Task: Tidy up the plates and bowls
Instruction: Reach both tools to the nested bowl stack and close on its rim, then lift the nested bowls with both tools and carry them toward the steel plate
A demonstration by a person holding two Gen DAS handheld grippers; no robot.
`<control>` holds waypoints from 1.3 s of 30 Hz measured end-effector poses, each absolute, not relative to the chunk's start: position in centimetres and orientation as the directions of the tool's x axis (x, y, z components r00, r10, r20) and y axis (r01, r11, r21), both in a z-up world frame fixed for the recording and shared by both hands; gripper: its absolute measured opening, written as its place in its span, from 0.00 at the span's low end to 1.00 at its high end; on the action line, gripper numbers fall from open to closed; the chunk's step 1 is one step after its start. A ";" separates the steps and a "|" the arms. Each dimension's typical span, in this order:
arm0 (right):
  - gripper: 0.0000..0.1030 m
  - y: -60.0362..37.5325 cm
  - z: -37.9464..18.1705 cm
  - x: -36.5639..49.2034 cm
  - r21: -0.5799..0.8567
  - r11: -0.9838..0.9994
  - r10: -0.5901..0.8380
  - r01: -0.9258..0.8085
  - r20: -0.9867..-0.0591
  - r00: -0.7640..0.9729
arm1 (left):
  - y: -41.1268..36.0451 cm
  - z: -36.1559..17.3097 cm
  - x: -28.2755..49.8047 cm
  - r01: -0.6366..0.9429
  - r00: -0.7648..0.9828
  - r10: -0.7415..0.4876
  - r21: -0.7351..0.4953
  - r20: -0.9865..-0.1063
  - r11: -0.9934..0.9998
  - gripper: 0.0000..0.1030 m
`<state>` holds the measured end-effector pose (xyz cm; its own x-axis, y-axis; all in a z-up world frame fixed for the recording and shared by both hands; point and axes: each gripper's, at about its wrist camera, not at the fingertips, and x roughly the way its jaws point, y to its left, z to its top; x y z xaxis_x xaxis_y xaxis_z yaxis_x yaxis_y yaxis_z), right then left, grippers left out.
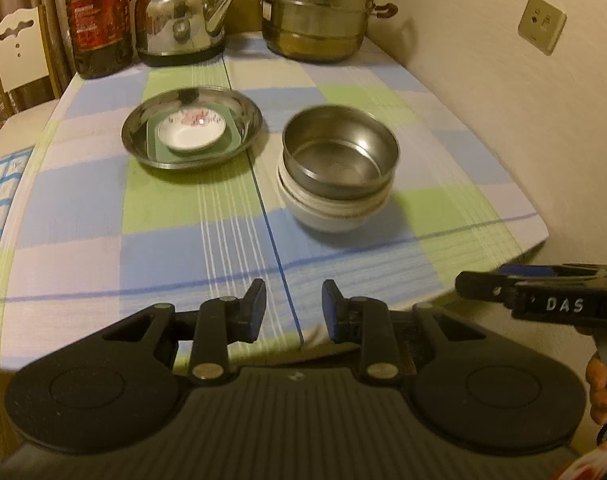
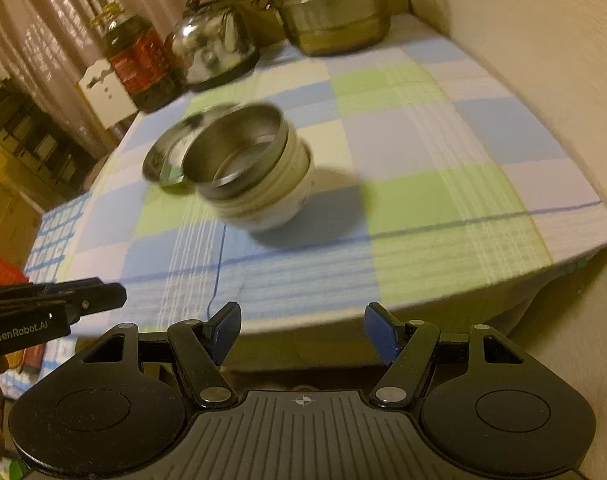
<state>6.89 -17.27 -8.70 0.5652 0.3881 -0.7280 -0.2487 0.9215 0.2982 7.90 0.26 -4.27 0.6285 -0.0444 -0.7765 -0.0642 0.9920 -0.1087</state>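
A steel plate (image 1: 129, 132) lies mid-table; in it sits a green square dish (image 1: 154, 150) with a small white flowered saucer (image 1: 191, 136) on top. To its right a steel bowl (image 1: 339, 160) is nested in a stack of white bowls (image 1: 327, 220). My left gripper (image 1: 293, 308) hovers over the near table edge, narrowly open, nothing between its fingers. My right gripper (image 2: 303, 322) stands wide open and empty before the table edge, well short of the steel bowl (image 2: 235, 148) and white bowls (image 2: 271, 208). Each gripper shows at the side of the other's view.
At the back of the checked tablecloth (image 1: 163, 208) stand an oil bottle (image 1: 97, 20), a steel kettle (image 1: 179, 20) and a tiered steamer pot (image 1: 319, 12). A wall (image 1: 503, 120) runs along the right. A chair (image 1: 19, 48) stands far left.
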 end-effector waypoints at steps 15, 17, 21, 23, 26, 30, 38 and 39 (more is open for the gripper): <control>0.24 -14.9 -7.2 14.7 0.333 0.898 0.433 -0.289 -0.546 0.717 | 3.7 -5.1 18.5 0.029 0.700 -0.107 -0.122 -0.706 0.992 0.23; 0.13 -14.2 -7.5 15.7 0.315 0.902 0.427 -0.296 -0.545 0.721 | 4.0 -5.4 19.4 0.045 0.697 -0.123 -0.128 -0.707 0.991 0.22; 0.07 -13.6 -8.1 17.2 0.315 0.905 0.420 -0.287 -0.553 0.719 | 4.4 -6.0 20.7 0.081 0.685 -0.152 -0.133 -0.713 0.988 0.17; 0.05 -13.6 -8.3 17.7 0.314 0.907 0.417 -0.282 -0.558 0.717 | 4.5 -6.3 21.2 0.100 0.677 -0.173 -0.144 -0.715 0.985 0.13; 0.05 -13.7 -8.6 18.2 0.324 0.906 0.417 -0.274 -0.566 0.711 | 4.6 -6.5 21.7 0.120 0.668 -0.194 -0.153 -0.719 0.981 0.13; 0.04 -13.7 -8.8 18.8 0.334 0.903 0.421 -0.269 -0.573 0.703 | 4.5 -6.9 22.3 0.132 0.655 -0.210 -0.164 -0.726 0.978 0.13; 0.04 -13.2 -9.3 19.4 0.331 0.906 0.418 -0.265 -0.588 0.693 | 4.1 -7.5 23.1 0.158 0.636 -0.232 -0.170 -0.736 0.973 0.08; 0.05 -13.3 -9.4 19.5 0.333 0.906 0.417 -0.263 -0.589 0.692 | 4.1 -7.6 23.1 0.159 0.637 -0.228 -0.164 -0.737 0.974 0.08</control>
